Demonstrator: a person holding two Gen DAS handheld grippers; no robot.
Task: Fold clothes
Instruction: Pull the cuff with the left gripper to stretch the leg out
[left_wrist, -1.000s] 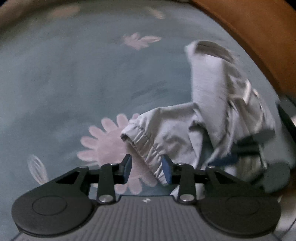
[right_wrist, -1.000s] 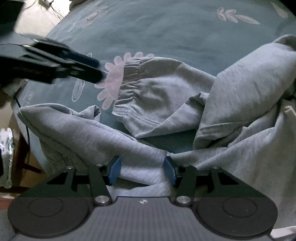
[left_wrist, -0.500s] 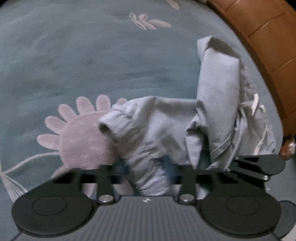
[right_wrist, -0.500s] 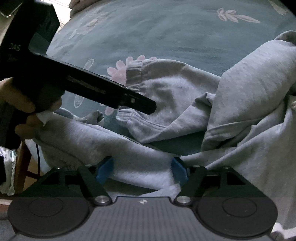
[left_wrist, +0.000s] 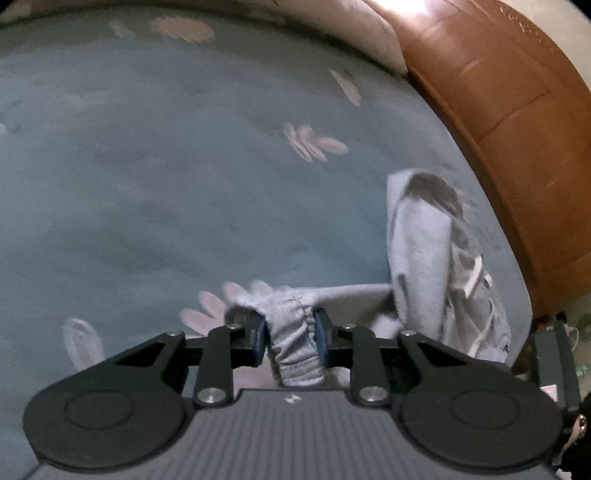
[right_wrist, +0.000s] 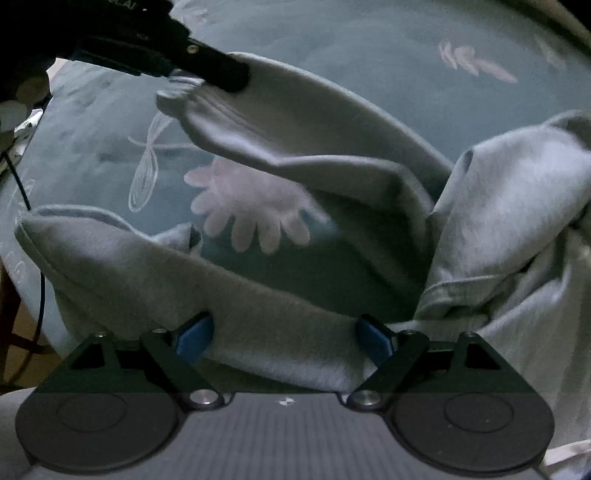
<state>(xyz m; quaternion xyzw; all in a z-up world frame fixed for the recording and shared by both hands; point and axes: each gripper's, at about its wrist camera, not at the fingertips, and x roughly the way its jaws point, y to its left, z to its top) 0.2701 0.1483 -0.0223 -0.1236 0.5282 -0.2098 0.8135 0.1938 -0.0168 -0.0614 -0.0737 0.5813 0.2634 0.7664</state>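
Teal bedspread (left_wrist: 155, 192), cuff (left_wrist: 295, 332) in closing left claw (left_wrist: 290, 338)

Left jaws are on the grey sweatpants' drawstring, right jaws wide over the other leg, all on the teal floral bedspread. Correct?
Not the drawstring. The left gripper is closing on the elastic cuff of a leg of the sweatpants; the left wrist view shows it. The rest holds: the right gripper is opening over the other leg, on the bedspread.
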